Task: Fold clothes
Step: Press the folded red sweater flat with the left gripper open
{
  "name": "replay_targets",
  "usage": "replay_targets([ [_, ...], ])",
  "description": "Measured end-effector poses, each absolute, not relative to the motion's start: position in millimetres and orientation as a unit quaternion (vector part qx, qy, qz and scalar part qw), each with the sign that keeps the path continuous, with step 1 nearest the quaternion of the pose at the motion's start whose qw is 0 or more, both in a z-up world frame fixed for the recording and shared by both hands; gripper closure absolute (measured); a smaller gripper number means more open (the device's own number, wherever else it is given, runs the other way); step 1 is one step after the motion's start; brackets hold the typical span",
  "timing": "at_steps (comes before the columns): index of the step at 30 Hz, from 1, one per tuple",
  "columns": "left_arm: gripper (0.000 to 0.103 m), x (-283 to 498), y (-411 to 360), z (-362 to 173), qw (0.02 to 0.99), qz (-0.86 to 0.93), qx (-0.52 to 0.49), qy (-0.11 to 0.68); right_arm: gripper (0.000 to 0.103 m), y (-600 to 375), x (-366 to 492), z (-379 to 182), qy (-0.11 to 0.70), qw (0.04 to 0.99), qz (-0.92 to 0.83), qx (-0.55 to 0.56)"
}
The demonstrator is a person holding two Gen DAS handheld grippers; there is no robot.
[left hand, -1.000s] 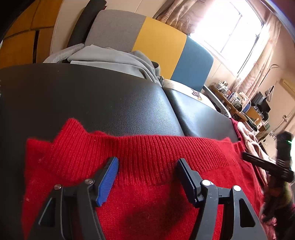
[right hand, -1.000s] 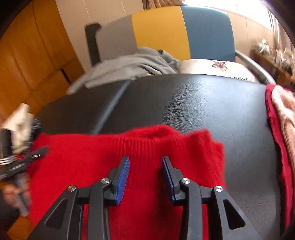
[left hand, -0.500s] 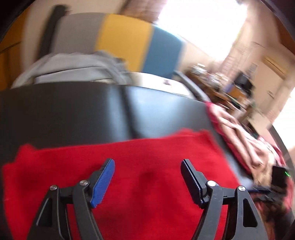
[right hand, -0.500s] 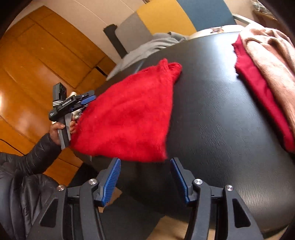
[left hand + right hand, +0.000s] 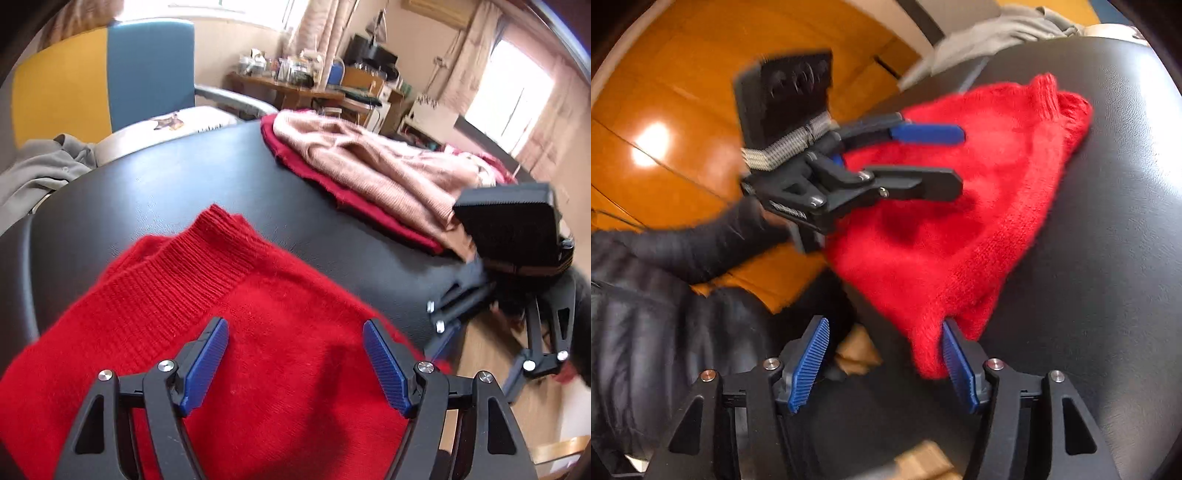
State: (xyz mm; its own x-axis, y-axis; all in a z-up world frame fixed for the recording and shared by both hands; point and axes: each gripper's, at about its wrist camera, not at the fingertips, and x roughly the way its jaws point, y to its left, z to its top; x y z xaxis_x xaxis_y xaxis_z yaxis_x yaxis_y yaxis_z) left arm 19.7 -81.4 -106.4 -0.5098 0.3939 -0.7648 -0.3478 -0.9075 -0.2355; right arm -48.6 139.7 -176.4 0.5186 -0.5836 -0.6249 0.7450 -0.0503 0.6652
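A folded red knit sweater (image 5: 240, 332) lies on the black leather surface (image 5: 184, 184), its ribbed hem toward the far left. My left gripper (image 5: 295, 354) is open and hovers just over the sweater's near part. It also shows in the right wrist view (image 5: 923, 158), open above the sweater (image 5: 979, 206). My right gripper (image 5: 882, 362) is open at the sweater's near corner, off the surface's front edge; its right pad (image 5: 955, 363) touches the hanging corner. In the left wrist view the right gripper (image 5: 480, 306) appears blurred at the right edge.
A pile of pink (image 5: 376, 166) and dark red (image 5: 332, 188) knitwear lies on the far right of the surface. A grey garment (image 5: 37, 170) lies on the yellow-blue chair (image 5: 110, 74) behind. The wooden floor (image 5: 665, 110) and my dark sleeve (image 5: 683, 251) are at the left.
Both grippers swung around the sweater: the left view turned right toward the knitwear pile, the right gripper dropped to the sweater's near corner. The left gripper moved over the sweater.
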Motion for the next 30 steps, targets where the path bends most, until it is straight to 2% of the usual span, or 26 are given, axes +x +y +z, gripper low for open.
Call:
replay_targets([
  [1,0.027,19.5,-81.9,-108.7,0.214,0.867,-0.449,-0.027,0.039,138.5,-53.2,-178.1,0.092,0.675,-0.491,0.543],
  [5,0.027,23.4,-92.9,-117.9,0.212,0.868,-0.448,-0.035,0.039,138.5,-66.2,-186.3,0.064,0.679,-0.47,0.561],
  [9,0.026,27.6,-96.5,-125.7,0.216,0.871,-0.44,-0.037,0.038,129.2,-38.0,-181.6,0.064,0.732,-0.391,0.554],
  [14,0.019,30.5,-89.6,-128.7,0.221,0.872,-0.436,-0.014,0.037,125.4,-29.9,-180.2,0.066,0.732,-0.404,0.545],
  [18,0.017,32.6,-82.6,-130.8,0.233,0.867,-0.44,0.015,0.036,120.7,0.3,-184.5,0.153,0.737,-0.366,0.547],
  [21,0.017,33.2,-84.3,-133.0,0.241,0.865,-0.439,0.022,0.036,126.5,10.5,-182.0,0.19,0.726,-0.367,0.549],
  [30,0.016,34.0,-83.6,-135.2,0.241,0.868,-0.433,0.03,0.036,145.7,4.9,-183.6,0.178,0.711,-0.403,0.548],
])
